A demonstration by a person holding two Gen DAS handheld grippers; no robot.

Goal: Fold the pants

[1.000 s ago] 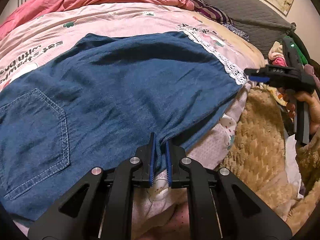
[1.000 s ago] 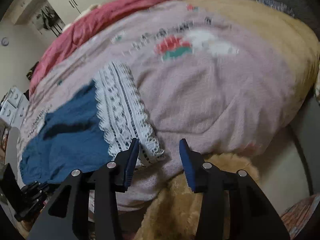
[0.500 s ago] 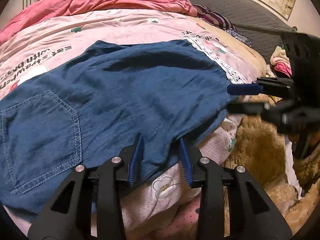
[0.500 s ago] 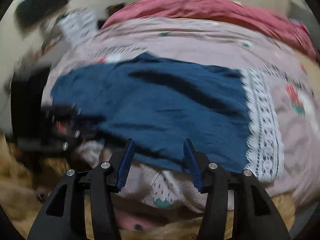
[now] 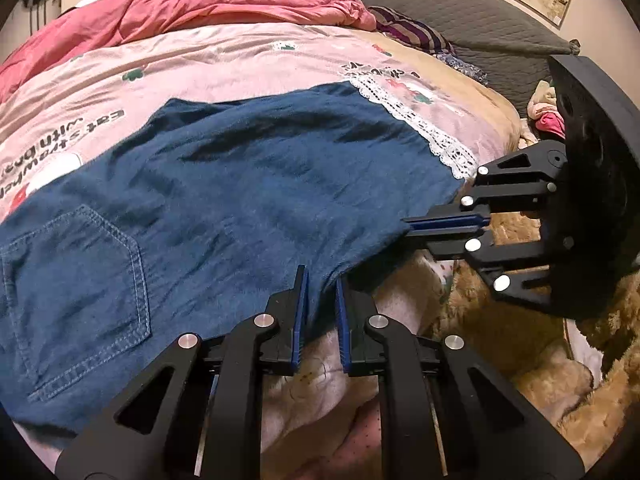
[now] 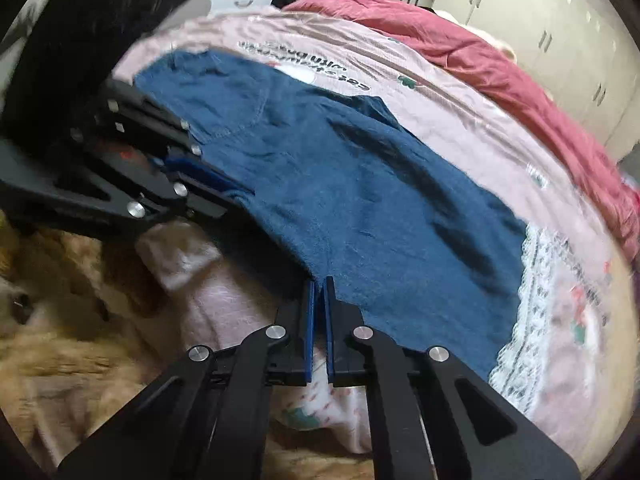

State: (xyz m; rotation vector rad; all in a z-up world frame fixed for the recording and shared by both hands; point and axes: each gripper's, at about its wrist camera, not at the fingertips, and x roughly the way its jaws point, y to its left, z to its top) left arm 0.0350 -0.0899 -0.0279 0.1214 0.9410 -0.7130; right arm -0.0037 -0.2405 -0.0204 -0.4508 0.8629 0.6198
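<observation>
Blue denim pants [image 5: 240,200] lie spread flat on the bed, back pocket [image 5: 76,280] at the left and white lace hem [image 5: 420,132] at the far right. My left gripper [image 5: 320,284] sits at the near edge, its jaws closing with a fold of denim pinched between the pads. In the right wrist view the pants [image 6: 360,200] run away from my right gripper [image 6: 319,282], whose jaws are closing on the near edge, pads almost together. That right gripper [image 5: 408,226] also shows from the side, nipping the edge. The left gripper [image 6: 236,200] grips further left.
A pink printed quilt [image 5: 240,64] covers the bed under the pants. A red-pink blanket [image 5: 200,8] is bunched along the far side, by a grey headboard [image 5: 460,12]. A tan fuzzy blanket [image 5: 500,340] hangs off the near edge. White cupboards [image 6: 540,20] stand behind.
My right gripper swung from the lace hem to the pants' near edge and closed on it. The left gripper opened briefly, then closed again on the same edge.
</observation>
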